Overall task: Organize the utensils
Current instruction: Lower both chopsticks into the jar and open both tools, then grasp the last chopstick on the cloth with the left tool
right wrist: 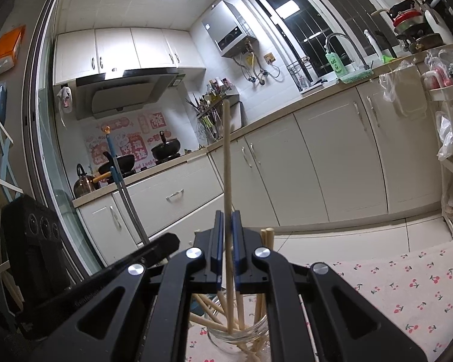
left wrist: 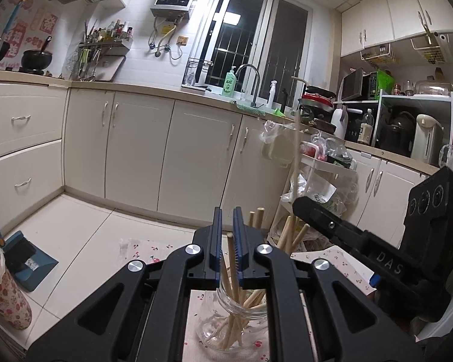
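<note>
A glass jar [left wrist: 235, 325] [right wrist: 244, 331] stands on a cherry-print cloth [right wrist: 407, 286] and holds several wooden chopsticks. My left gripper [left wrist: 228, 211] hovers over the jar with its jaws a narrow slit apart. One chopstick [left wrist: 231, 250] stands loose in that slit, leaning on the right pad. My right gripper [right wrist: 227, 214] is shut on a long chopstick [right wrist: 226, 157]. That stick stands upright with its lower end inside the jar. In the left wrist view the right gripper [left wrist: 299, 203] reaches in from the right with that stick [left wrist: 296, 157]. The left gripper [right wrist: 172, 241] shows at the left of the right wrist view.
A white trolley [left wrist: 323, 166] [right wrist: 450, 163] loaded with plastic bags stands just beyond the table. A blue dustpan [left wrist: 30, 259] lies on the tiled floor and a broom handle [right wrist: 126, 193] leans near the cabinets. A floral bottle [left wrist: 6, 298] stands at the table's left.
</note>
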Demonstrator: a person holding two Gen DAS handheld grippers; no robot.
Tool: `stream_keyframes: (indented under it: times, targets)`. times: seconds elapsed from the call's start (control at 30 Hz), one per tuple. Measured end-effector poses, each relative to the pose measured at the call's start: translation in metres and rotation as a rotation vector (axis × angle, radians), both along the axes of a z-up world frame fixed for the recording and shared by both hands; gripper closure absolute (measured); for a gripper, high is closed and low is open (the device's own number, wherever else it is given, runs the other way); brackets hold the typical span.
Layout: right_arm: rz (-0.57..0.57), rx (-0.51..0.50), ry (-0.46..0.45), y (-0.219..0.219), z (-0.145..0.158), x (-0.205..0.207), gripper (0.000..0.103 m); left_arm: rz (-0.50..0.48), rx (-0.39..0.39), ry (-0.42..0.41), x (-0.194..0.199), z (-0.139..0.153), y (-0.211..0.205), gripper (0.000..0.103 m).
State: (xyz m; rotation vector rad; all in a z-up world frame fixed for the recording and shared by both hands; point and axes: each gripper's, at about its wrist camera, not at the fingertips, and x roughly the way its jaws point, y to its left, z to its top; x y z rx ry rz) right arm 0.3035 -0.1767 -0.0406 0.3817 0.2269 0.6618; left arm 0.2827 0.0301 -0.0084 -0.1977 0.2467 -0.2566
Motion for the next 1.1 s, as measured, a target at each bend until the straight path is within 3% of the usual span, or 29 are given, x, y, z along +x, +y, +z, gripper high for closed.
stream_keyframes:
  times: [0.23, 0.6, 0.67, 0.73, 0.8, 0.87, 0.93, 1.0, 1.1]
  targets:
    - [0.009, -0.035, 0.008, -0.001, 0.003, -0.008, 0.096, 0.000, 0.009, 0.006, -0.011, 0.008, -0.002, 0.067]
    - [-0.006, -0.071, 0.055, -0.018, -0.005, -0.037, 0.095, 0.019, 0.004, 0.051, -0.023, 0.001, 0.020, 0.054]
    - [-0.008, -0.073, 0.063, -0.021, -0.004, -0.039, 0.088, 0.007, -0.078, 0.123, -0.011, -0.008, 0.038, 0.054]
    - [-0.015, -0.072, 0.071, -0.026, -0.002, -0.042, 0.084, -0.017, -0.207, 0.237, 0.014, -0.019, 0.063, 0.046]
    - [-0.017, -0.077, 0.079, -0.032, 0.000, -0.044, 0.084, -0.061, -0.282, 0.366, 0.046, -0.031, 0.078, 0.035]
    - [-0.020, -0.090, 0.094, -0.037, 0.001, -0.046, 0.083, -0.061, -0.313, 0.480, 0.078, -0.042, 0.086, 0.034]
    - [-0.018, -0.099, 0.110, -0.043, 0.001, -0.050, 0.081, -0.053, -0.259, 0.587, 0.110, -0.051, 0.083, 0.033]
    - [-0.011, -0.120, 0.126, -0.048, -0.001, -0.056, 0.079, -0.028, -0.157, 0.671, 0.135, -0.058, 0.074, 0.033]
    - [-0.004, -0.126, 0.157, -0.055, -0.008, -0.062, 0.076, -0.008, 0.052, 0.772, 0.167, -0.072, 0.048, 0.033]
